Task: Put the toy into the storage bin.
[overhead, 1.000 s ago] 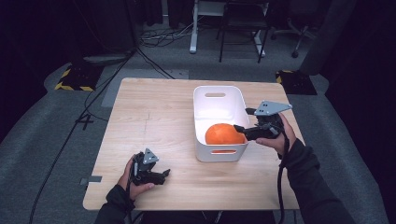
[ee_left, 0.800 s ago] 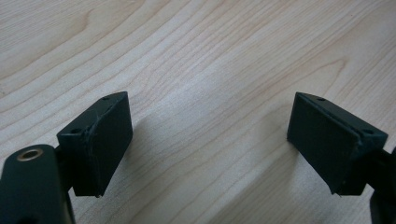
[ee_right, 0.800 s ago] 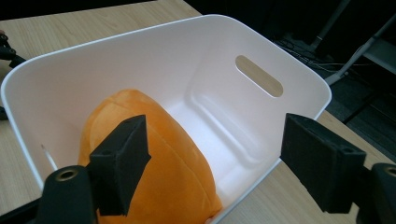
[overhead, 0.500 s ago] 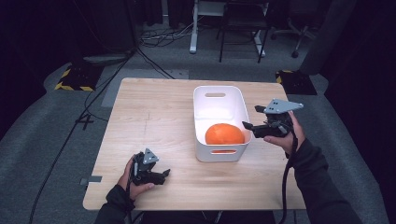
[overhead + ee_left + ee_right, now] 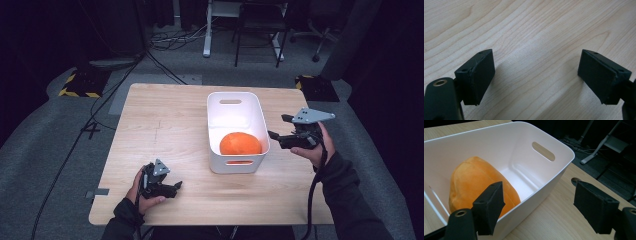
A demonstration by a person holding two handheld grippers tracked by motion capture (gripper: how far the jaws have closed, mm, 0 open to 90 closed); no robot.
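We see an orange plush toy (image 5: 240,143), perhaps a pumpkin, lying at the near end of the white plastic bin (image 5: 235,100) on the wooden table (image 5: 165,125). Our right gripper (image 5: 276,127) hangs just right of the bin's rim, jaws spread and empty. Our left gripper (image 5: 176,187) rests low over the bare near-left tabletop, well apart from the bin, jaws likewise wide and empty.
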